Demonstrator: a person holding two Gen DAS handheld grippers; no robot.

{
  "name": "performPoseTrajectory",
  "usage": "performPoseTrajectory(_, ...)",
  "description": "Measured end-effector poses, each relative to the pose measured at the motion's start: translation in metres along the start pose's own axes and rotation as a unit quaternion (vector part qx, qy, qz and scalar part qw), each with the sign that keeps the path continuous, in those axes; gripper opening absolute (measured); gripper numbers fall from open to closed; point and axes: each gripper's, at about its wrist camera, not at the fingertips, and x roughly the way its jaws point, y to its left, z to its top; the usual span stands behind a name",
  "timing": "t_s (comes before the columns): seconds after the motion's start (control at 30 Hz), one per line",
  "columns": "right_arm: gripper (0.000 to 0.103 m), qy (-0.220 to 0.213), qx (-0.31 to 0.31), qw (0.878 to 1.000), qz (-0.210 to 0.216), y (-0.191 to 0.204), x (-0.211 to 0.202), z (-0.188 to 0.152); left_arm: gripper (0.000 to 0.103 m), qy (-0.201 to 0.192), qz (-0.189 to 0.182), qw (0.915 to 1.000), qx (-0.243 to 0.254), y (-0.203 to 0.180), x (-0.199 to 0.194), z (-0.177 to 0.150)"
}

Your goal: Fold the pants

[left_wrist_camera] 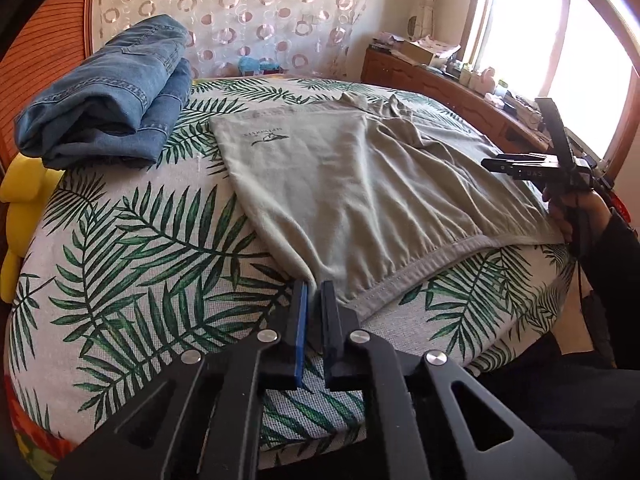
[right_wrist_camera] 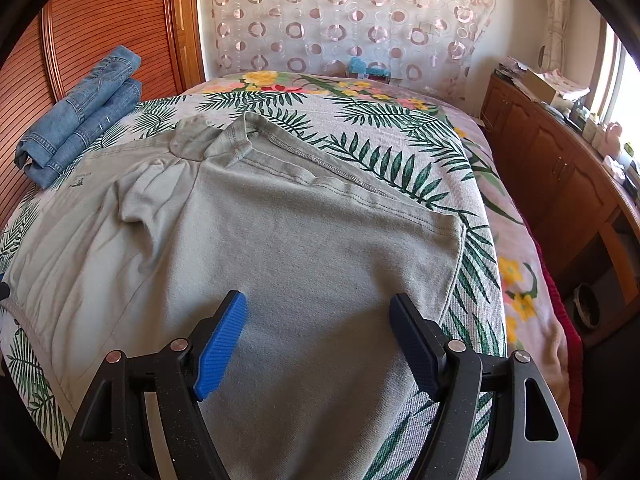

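Observation:
Pale grey-green pants [left_wrist_camera: 360, 184] lie spread on the leaf-print bed, waistband toward me in the left wrist view. They also fill the right wrist view [right_wrist_camera: 280, 248], with one leg folded over the other. My left gripper [left_wrist_camera: 314, 286] is nearly shut at the waistband's left corner; whether cloth sits between the jaws is unclear. My right gripper [right_wrist_camera: 318, 304] is open, jaws wide apart just above the folded leg, holding nothing. It shows from outside in the left wrist view [left_wrist_camera: 548, 160], held by a hand at the pants' right side.
Folded blue jeans [left_wrist_camera: 108, 92] lie at the bed's far left, also in the right wrist view [right_wrist_camera: 80, 112]. A yellow object [left_wrist_camera: 20, 200] sits at the left edge. A wooden sideboard [right_wrist_camera: 560, 184] with clutter runs along the right under the window.

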Motion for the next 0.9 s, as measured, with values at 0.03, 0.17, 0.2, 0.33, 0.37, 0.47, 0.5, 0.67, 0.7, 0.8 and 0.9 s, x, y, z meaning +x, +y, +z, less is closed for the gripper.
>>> performPoseTrajectory(0.03,0.076,0.0,0.0,1.0,0.0,0.0,0.0,0.0,0.005,-0.004,0.001,1.0,0.004,-0.001,-0.002,0.002)
performPoseTrajectory(0.17,0.076,0.0,0.0,1.0,0.0,-0.001,0.001,0.0,0.004,-0.025,-0.007,0.9996,0.009,-0.007,-0.012,0.012)
performPoseTrajectory(0.2,0.076,0.0,0.0,1.0,0.0,-0.001,0.001,0.0,0.004,-0.03,-0.011,0.9994,0.012,-0.01,-0.014,0.017)
performPoseTrajectory(0.33,0.077,0.0,0.0,1.0,0.002,-0.002,0.002,-0.001,0.004,-0.048,-0.025,0.9981,0.032,-0.027,-0.022,0.036)
performPoseTrajectory(0.37,0.077,0.0,0.0,1.0,0.002,-0.002,0.002,-0.001,0.004,-0.051,-0.027,0.9977,0.037,-0.03,-0.023,0.04)
performPoseTrajectory(0.47,0.078,0.0,-0.001,1.0,0.001,-0.002,0.002,-0.001,0.003,-0.057,-0.039,0.9962,0.053,-0.043,-0.023,0.054)
performPoseTrajectory(0.5,0.078,0.0,-0.001,1.0,0.0,-0.001,0.003,-0.001,0.003,-0.059,-0.044,0.9957,0.057,-0.047,-0.023,0.059)
performPoseTrajectory(0.67,0.079,0.0,-0.001,1.0,0.0,-0.001,0.003,-0.001,0.003,-0.063,-0.068,0.9923,0.082,-0.072,-0.018,0.084)
performPoseTrajectory(0.7,0.079,0.0,-0.001,1.0,0.0,0.0,0.003,-0.001,0.003,-0.064,-0.071,0.9916,0.087,-0.077,-0.017,0.088)
performPoseTrajectory(0.8,0.079,-0.003,0.003,1.0,0.023,-0.004,0.001,-0.002,0.003,-0.062,-0.083,0.9891,0.104,-0.093,-0.01,0.101)
performPoseTrajectory(0.9,0.079,-0.015,0.014,0.999,0.032,-0.008,-0.01,-0.005,0.003,-0.06,-0.099,0.9863,0.118,-0.11,-0.004,0.114)
